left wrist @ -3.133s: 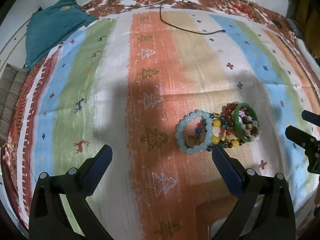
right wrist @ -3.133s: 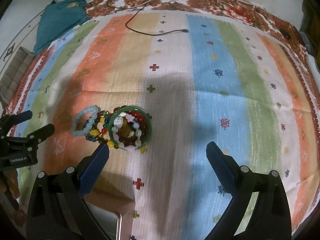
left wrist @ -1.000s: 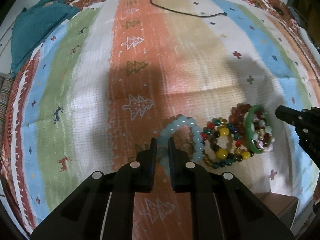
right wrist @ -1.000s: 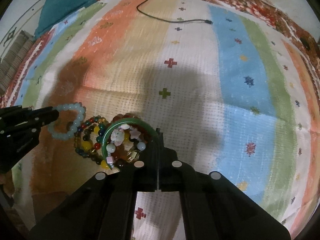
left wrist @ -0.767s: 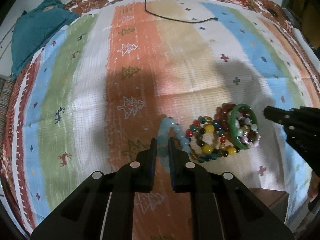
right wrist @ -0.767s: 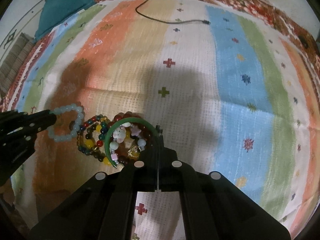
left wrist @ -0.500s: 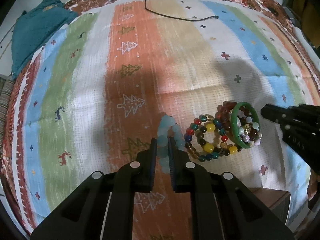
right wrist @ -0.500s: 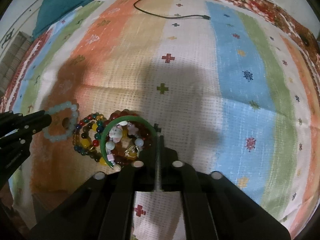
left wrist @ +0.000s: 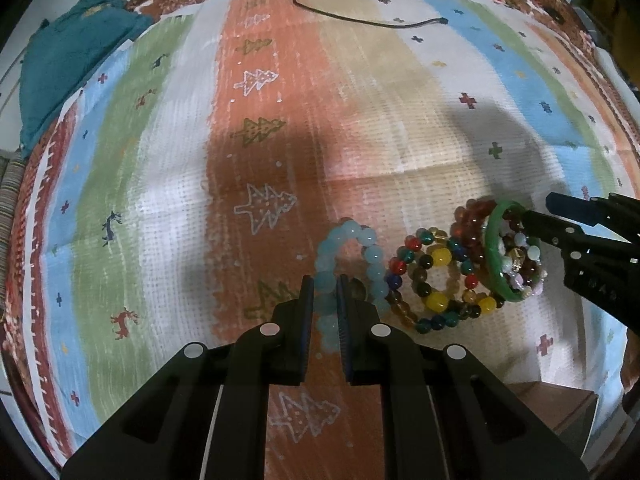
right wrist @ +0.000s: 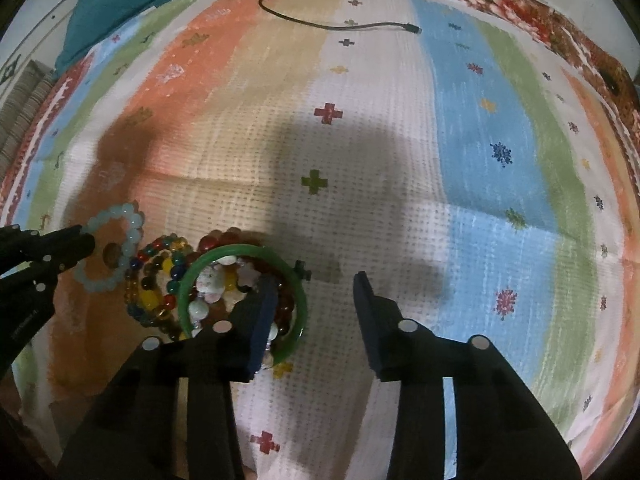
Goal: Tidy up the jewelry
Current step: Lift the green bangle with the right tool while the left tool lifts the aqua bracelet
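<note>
Right now your left gripper [left wrist: 322, 300] is pinched nearly closed on the near side of the pale blue bracelet [left wrist: 349, 264], low and centre in the left view. That bracelet looks like smooth round beads on a cord: light, floppy and slick, so it will sag and swing from one pinch point. Hold it across a single bead or in the gap between two, not on a bead's curved crown, or it may squirt out.

Your right gripper [right wrist: 316, 300] stands open and holds nothing; its left finger [right wrist: 264, 312] is over the green bangle [right wrist: 192, 280], its right finger over bare cloth [right wrist: 460, 160].

That bangle sits at lower left of the right view, tilted on top of a dark red bead bracelet [left wrist: 468, 220], with a multicolour bracelet [left wrist: 436, 280] lying between it and the blue one. It is rigid, glossy and probably brittle, so clamp across its band, one finger inside the ring and one outside, and squeeze gently. The loose bead strands inside it may come along.
</note>
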A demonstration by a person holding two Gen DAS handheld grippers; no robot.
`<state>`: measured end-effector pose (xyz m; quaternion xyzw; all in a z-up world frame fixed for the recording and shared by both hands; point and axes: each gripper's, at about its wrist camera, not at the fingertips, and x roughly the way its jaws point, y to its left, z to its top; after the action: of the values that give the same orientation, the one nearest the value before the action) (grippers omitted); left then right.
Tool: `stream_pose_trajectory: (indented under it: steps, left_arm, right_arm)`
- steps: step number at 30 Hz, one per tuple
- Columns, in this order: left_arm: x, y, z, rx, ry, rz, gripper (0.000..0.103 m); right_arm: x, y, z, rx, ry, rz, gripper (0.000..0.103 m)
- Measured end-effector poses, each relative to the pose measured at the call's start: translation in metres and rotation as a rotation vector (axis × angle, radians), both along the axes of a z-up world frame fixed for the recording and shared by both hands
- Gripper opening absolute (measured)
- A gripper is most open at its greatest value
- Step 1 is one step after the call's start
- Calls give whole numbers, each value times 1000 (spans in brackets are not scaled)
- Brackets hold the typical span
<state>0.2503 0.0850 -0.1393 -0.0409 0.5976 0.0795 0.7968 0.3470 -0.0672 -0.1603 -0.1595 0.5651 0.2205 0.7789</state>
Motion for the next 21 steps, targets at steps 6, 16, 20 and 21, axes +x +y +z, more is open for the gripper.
stream_pose_trajectory:
  steps: [6, 16, 20, 21]
  left_arm:
    - [4, -1, -8, 9, 18, -12, 11]
    - [5, -2, -14, 34, 25, -11, 11]
    - [5, -3, -13, 31, 23, -16, 11]
    - [5, -3, -13, 26, 22, -15, 11]
  right_arm:
    - [4, 8, -4, 2, -11, 39, 19]
    - [3, 11, -11, 2, -16, 79, 13]
    - [-1, 15, -10, -21, -42, 96, 11]
    - [-2, 16, -10, -21, -42, 99, 10]
